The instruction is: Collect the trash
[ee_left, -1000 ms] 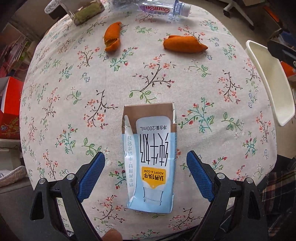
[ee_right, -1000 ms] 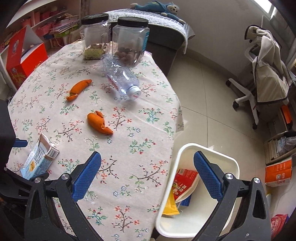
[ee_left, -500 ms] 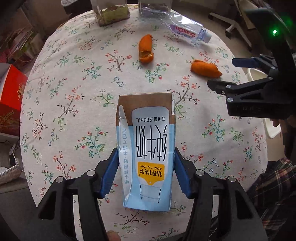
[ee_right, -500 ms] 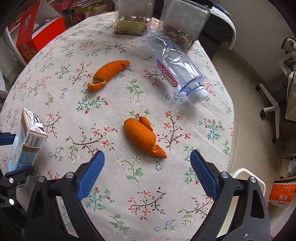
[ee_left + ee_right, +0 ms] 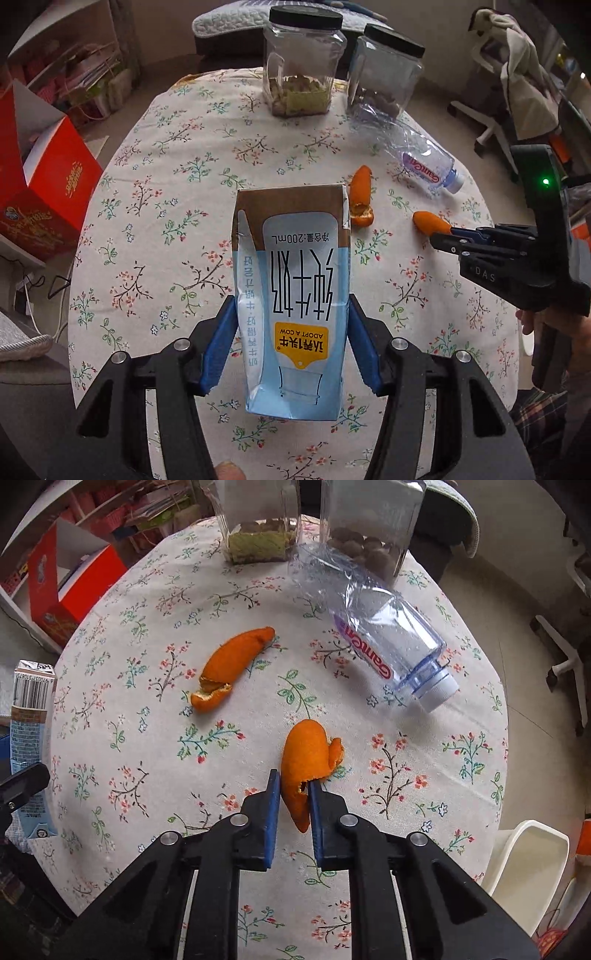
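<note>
Carton (image 5: 291, 306) clamped across its sides in left hand-held gripper (image 5: 291, 350), clear of worktop (image 5: 177, 206) for carrying | right hand-held gripper (image 5: 291, 812) just closed, pinching peel (image 5: 306, 760) tip near right edge, nearest bin (image 5: 528, 867) | second peel (image 5: 229, 664), bottle (image 5: 388, 638) lie mid-worktop, uncollected.

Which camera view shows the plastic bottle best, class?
The right wrist view: the bottle lies large and near, label and cap clear, past the right gripper shut on a peel. The left wrist view shows it smaller, far off.
</note>
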### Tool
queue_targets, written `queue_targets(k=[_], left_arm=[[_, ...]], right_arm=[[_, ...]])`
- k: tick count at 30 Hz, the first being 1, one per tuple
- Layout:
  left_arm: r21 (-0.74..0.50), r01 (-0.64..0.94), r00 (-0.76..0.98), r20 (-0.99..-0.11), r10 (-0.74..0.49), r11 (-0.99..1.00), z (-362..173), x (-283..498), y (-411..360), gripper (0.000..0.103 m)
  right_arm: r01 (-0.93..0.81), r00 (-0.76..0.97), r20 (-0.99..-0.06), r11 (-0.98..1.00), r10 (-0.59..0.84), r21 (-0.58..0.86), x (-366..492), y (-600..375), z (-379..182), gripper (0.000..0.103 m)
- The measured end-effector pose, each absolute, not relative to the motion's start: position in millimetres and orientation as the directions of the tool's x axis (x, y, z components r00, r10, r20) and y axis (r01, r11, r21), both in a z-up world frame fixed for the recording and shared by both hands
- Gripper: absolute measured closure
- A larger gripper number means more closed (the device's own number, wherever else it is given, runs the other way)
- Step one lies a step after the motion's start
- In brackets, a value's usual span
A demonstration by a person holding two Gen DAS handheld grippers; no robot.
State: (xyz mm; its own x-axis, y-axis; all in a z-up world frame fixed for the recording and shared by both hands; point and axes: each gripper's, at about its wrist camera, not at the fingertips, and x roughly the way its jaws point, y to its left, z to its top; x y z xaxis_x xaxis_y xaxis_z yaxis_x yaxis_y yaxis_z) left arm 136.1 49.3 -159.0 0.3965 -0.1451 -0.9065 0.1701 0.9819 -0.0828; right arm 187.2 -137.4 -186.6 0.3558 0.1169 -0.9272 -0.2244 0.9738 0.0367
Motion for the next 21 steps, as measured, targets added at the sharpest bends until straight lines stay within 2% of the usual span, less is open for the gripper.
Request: queue_targets(k=[11,21], left_arm=[[-0.081,0.064,0.622,-0.776,-0.103,0.995,-110.4,147.8,61.6,0.046],[-0.025,-0.022,0.815,-0.579,0.003,0.999,-67.4,129.5,55.9,0.046]], right_arm=[[-0.285,0.62,-0.734,0.951,0.277,0.118,178.8,-118.6,-101.4,0.089],[-0.299,0.799,-0.54,0.954,0.266,0.028,145.2,-102.9,-57.0,0.089]])
